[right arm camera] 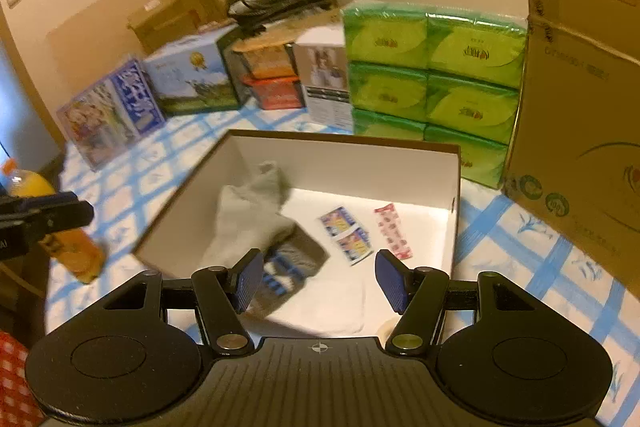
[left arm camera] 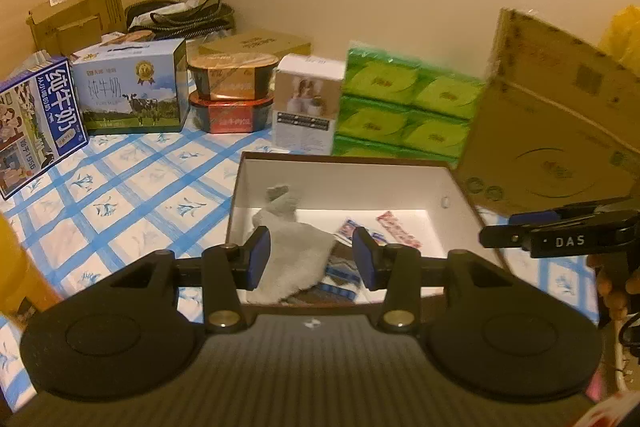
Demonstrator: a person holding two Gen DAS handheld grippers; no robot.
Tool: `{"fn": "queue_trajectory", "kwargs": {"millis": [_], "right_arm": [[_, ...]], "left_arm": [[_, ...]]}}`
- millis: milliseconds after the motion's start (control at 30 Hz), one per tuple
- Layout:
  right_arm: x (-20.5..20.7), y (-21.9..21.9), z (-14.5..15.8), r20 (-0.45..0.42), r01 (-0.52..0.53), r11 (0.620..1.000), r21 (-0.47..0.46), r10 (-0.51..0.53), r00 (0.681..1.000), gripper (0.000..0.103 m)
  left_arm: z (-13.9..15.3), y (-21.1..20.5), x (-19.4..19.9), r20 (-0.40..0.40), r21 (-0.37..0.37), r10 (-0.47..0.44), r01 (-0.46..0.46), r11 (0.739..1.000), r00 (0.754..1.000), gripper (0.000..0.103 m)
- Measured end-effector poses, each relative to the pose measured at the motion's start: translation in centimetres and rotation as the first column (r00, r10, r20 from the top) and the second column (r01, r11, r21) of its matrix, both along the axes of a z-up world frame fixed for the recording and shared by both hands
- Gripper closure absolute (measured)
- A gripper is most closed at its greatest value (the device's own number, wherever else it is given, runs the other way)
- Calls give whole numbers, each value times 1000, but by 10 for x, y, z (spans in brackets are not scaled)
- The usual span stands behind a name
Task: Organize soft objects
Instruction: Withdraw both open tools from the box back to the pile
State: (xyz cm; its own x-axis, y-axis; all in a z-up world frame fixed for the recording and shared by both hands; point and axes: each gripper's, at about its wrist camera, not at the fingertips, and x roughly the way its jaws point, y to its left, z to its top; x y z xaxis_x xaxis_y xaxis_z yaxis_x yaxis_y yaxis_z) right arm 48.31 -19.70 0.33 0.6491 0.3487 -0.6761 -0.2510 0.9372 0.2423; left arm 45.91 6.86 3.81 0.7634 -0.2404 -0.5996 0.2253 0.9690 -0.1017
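Evidently, the limp, light grey cloth (left arm camera: 288,251) lying just ahead of the released, empty left gripper (left arm camera: 312,259) in the white box (left arm camera: 344,183) is best pinched at a bunched fold, while the right gripper (right arm camera: 320,279) is likewise held spread.

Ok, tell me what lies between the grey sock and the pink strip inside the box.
In the right wrist view, two small blue printed packets lie on the white box floor between the grey sock and the pink strip.

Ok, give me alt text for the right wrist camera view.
The open right gripper hovers over an open white box holding a grey sock, a patterned sock and small packets. Green tissue packs stand behind on the blue-checked tablecloth.
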Motion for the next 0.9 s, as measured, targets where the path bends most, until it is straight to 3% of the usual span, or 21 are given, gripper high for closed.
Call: {"fn": "queue_trajectory", "kwargs": {"millis": [400, 900], "right_arm": [[-109, -5, 42, 70, -41, 992, 118, 33, 997, 41], [-238, -25, 49, 145, -20, 991, 130, 1, 989, 41]], "left_arm": [[35, 4, -110, 34, -62, 27, -25, 998, 999, 61], [43, -9, -237, 67, -56, 63, -59, 997, 996, 60]]}}
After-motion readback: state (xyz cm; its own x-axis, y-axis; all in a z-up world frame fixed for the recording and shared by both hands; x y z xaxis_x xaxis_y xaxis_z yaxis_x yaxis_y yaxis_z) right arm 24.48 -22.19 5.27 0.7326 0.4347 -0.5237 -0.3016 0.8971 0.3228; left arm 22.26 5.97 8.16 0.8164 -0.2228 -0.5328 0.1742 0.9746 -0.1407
